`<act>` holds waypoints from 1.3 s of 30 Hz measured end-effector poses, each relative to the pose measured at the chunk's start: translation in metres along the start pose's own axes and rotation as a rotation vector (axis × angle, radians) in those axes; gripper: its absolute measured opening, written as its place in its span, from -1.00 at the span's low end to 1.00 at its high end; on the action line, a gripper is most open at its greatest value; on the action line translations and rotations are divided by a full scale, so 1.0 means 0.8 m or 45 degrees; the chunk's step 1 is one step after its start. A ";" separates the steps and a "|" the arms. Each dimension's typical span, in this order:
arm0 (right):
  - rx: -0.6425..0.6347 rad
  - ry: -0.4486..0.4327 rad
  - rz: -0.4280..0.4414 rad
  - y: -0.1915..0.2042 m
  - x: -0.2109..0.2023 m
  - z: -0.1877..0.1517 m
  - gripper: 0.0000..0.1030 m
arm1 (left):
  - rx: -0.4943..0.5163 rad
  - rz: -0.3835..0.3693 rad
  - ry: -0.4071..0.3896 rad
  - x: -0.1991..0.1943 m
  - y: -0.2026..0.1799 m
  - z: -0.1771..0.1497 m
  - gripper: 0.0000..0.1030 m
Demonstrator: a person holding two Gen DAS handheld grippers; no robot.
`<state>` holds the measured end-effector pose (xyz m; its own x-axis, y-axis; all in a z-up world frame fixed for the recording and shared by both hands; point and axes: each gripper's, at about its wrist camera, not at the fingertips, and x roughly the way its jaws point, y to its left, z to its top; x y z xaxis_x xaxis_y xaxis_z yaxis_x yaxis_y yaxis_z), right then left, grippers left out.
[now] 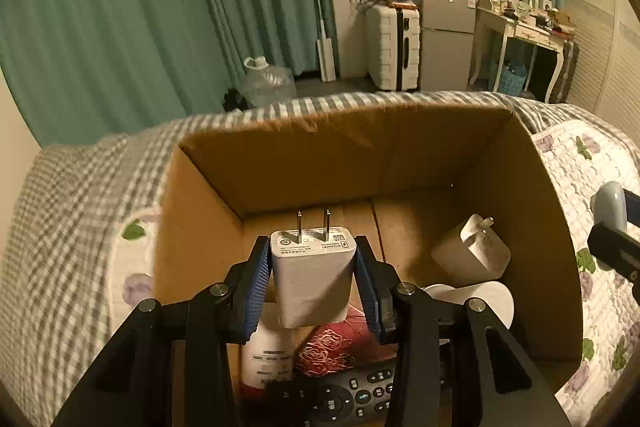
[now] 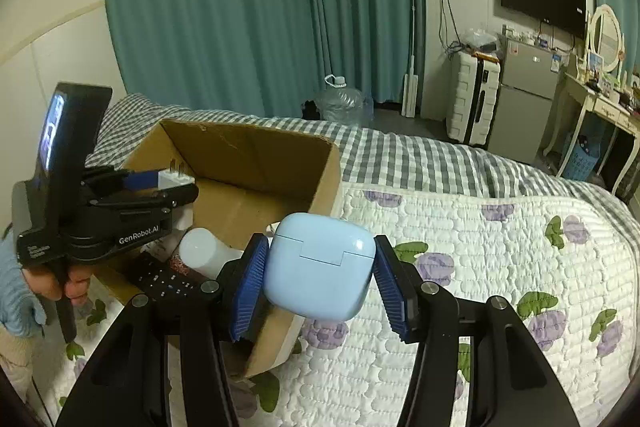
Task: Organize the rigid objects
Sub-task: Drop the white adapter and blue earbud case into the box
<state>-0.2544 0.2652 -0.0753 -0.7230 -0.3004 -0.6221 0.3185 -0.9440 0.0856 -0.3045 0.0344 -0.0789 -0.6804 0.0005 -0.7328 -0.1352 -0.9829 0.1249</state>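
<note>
My left gripper [image 1: 313,263] is shut on a white wall charger [image 1: 312,277] with two prongs pointing forward, held above the open cardboard box [image 1: 360,155]. In the box lie another white charger [image 1: 472,253], a white bottle [image 1: 266,351], a red rose-patterned item [image 1: 332,345] and a black remote [image 1: 344,397]. My right gripper [image 2: 318,277] is shut on a light blue earbud case [image 2: 318,267], held just right of the box [image 2: 248,155] over the quilt. The left gripper [image 2: 160,183] with its charger shows over the box in the right wrist view.
The box sits on a bed with a floral quilt [image 2: 480,267] and a checked blanket [image 1: 72,211]. Beyond the bed are teal curtains, a water jug [image 1: 266,81], a white suitcase [image 1: 394,47], a small fridge [image 1: 446,39] and a dressing table [image 1: 524,31].
</note>
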 end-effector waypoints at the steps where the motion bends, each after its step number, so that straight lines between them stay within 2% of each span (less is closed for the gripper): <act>1: 0.000 -0.004 -0.001 -0.001 -0.001 0.000 0.03 | -0.011 -0.025 0.015 0.002 0.001 -0.003 -0.13; 2: 0.002 -0.008 -0.001 -0.001 -0.003 0.000 0.03 | -0.019 -0.032 0.014 0.000 0.002 -0.004 -0.09; 3: 0.006 -0.010 0.000 -0.001 -0.005 0.000 0.03 | -0.025 -0.023 0.000 -0.006 0.003 -0.006 0.10; 4: 0.012 -0.012 0.000 -0.001 -0.007 -0.001 0.03 | -0.029 -0.005 -0.028 -0.014 0.004 -0.007 0.18; 9: 0.008 -0.028 -0.002 0.008 -0.023 0.007 0.03 | -0.062 -0.011 -0.083 -0.053 0.019 -0.002 0.19; 14: -0.064 -0.055 0.022 0.041 -0.028 0.038 0.03 | -0.100 -0.009 -0.163 -0.091 0.037 0.006 0.28; 16: -0.118 -0.051 0.025 0.063 -0.017 0.054 0.03 | -0.111 -0.033 -0.174 -0.099 0.047 0.005 0.30; 19: -0.168 -0.027 0.036 0.087 0.007 0.070 0.03 | -0.098 -0.014 -0.186 -0.099 0.051 0.004 0.32; 25: -0.173 0.070 0.036 0.101 0.077 0.081 0.03 | -0.120 0.042 -0.212 -0.084 0.063 -0.003 0.32; 30: -0.171 0.170 0.016 0.099 0.129 0.080 0.04 | -0.139 0.033 -0.225 -0.072 0.070 -0.009 0.32; 31: -0.163 0.169 0.002 0.097 0.130 0.079 0.10 | -0.137 0.040 -0.237 -0.071 0.070 -0.010 0.32; 32: -0.154 0.155 -0.010 0.095 0.131 0.078 0.32 | -0.136 0.045 -0.245 -0.070 0.071 -0.011 0.32; 33: -0.139 0.135 -0.016 0.093 0.129 0.078 0.40 | -0.139 0.052 -0.245 -0.069 0.071 -0.012 0.32; 39: -0.106 0.082 -0.043 0.075 0.092 0.085 0.45 | -0.153 0.049 -0.241 -0.087 0.071 -0.014 0.32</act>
<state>-0.3307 0.1773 -0.0631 -0.6940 -0.2569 -0.6726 0.3464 -0.9381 0.0009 -0.2566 -0.0236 -0.0282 -0.8081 -0.0137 -0.5888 -0.0277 -0.9977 0.0613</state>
